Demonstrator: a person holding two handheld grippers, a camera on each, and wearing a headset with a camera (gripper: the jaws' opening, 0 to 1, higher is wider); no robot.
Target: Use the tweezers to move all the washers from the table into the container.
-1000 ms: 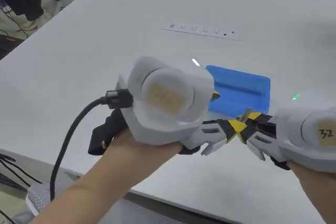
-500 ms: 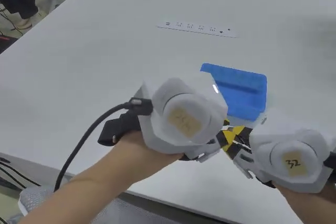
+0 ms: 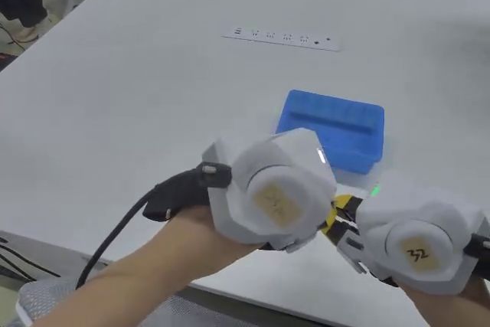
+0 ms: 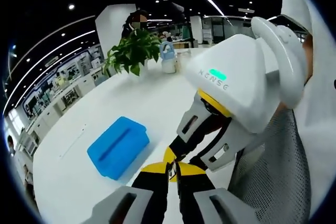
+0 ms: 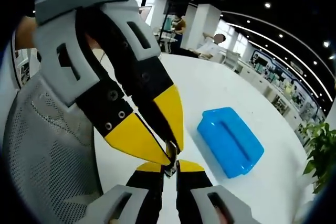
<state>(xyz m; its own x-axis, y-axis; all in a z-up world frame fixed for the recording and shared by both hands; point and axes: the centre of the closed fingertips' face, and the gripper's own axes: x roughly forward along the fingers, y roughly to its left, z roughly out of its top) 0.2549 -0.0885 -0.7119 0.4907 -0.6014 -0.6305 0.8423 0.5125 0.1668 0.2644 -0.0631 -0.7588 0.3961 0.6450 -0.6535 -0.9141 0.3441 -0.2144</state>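
Right gripper (image 5: pixel 169 174) back from blue container (image 3: pixel 331 155)

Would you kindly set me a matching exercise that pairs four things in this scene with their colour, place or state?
1. container
2. power strip
3. plant
4. left gripper

A. green, leafy
B. white, flat on the table beyond the container
C. blue, boxy
D. jaws tip to tip with those of the right gripper, both pinching the tweezers

Pairs: 1-C; 2-B; 3-A; 4-D
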